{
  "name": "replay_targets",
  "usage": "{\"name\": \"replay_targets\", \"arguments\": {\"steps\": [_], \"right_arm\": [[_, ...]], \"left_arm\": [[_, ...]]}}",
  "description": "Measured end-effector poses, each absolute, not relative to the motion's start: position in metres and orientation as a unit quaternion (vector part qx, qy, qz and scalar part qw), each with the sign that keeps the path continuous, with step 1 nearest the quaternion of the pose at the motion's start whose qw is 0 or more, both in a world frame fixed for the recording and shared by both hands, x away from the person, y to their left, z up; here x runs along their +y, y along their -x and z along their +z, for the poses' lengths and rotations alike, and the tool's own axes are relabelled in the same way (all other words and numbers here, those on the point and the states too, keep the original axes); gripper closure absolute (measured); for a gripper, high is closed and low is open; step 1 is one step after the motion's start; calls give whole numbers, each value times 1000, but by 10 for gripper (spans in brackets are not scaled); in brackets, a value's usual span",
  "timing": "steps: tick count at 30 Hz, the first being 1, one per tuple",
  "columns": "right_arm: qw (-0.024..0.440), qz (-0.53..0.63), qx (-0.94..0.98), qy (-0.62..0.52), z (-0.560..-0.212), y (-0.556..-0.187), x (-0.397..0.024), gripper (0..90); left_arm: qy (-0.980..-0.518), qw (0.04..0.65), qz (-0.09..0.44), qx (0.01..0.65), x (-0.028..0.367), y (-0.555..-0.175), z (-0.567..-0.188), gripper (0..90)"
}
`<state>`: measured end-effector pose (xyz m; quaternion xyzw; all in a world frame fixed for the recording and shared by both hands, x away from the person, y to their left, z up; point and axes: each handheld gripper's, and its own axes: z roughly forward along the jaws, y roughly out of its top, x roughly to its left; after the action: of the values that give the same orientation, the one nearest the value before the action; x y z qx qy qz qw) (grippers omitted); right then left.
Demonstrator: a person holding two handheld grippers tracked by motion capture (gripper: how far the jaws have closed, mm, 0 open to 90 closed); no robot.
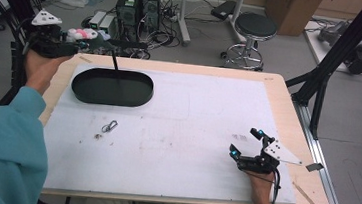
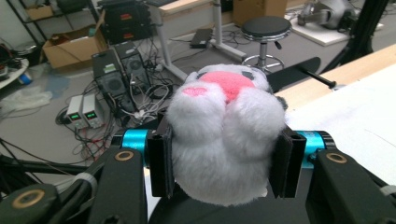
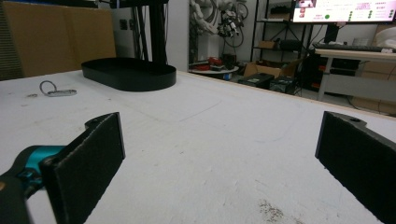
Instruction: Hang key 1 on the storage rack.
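Note:
A white plush toy (image 2: 224, 135) with pink patches is squeezed between the jaws of my left gripper (image 2: 224, 161). In the high view that left gripper (image 1: 77, 42) hangs past the table's far left corner, with the plush toy (image 1: 81, 33) at its tip, left of the black oval tray (image 1: 112, 87). My right gripper (image 1: 247, 141) rests on the white mat near the front right, open with nothing between its jaws. Seen along the right gripper (image 3: 219, 163), the black oval tray (image 3: 128, 73) lies far off.
A metal carabiner (image 1: 110, 126) and a small ring (image 1: 98, 135) lie on the white mat (image 1: 181, 132) in front of the tray. A thin black rod (image 1: 115, 65) stands by the tray. Computers, cables and a stool (image 1: 254, 33) crowd the floor beyond the table.

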<state>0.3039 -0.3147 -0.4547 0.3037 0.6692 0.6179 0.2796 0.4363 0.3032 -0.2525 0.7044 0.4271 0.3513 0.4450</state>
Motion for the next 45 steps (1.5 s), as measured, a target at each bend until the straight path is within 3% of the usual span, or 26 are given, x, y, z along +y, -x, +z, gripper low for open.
{"name": "replay_targets", "arguments": {"steps": [20, 45], "right_arm": [[283, 615, 671, -302, -455, -304, -314, 6], [284, 616, 671, -300, -455, -304, -314, 6]], "left_arm": [[-709, 463, 318, 425, 305, -419, -279, 519], [-743, 421, 278, 439, 297, -422, -321, 520]]}}
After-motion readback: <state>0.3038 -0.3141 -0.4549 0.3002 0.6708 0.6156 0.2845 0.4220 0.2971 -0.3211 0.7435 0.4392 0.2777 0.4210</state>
